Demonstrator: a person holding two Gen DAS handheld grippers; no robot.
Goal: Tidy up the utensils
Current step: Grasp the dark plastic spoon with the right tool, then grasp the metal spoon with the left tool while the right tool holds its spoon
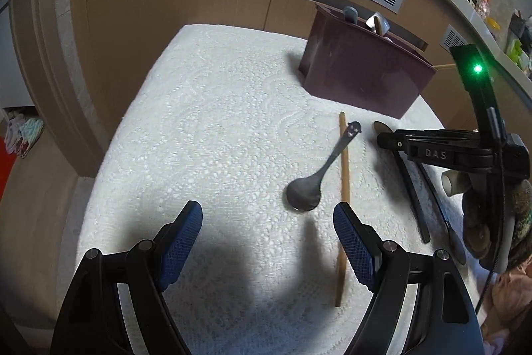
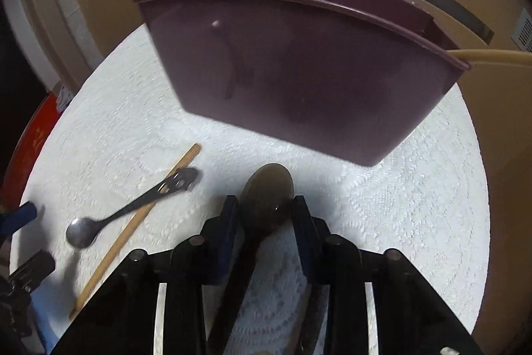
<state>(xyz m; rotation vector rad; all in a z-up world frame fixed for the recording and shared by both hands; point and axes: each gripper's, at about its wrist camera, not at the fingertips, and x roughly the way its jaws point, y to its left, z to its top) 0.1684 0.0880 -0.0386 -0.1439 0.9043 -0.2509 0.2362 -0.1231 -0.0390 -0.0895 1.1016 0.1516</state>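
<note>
Clamping a brown spoon [image 2: 266,202] near its bowl, the right gripper [image 2: 266,208] faces the bin [image 2: 299,72]; light, stiff, likely slippery, so a neck grip suits. Left gripper [image 1: 267,235] jaws stand apart beside the metal spoon [image 1: 312,178].

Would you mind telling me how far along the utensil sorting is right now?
Partly done. Several utensils already stand in the maroon holder. The right hand-held gripper is closed around a brown spoon just in front of the holder. The left hand-held gripper is open and empty. A metal spoon, a wooden chopstick and dark utensils remain on the white cloth.
</note>
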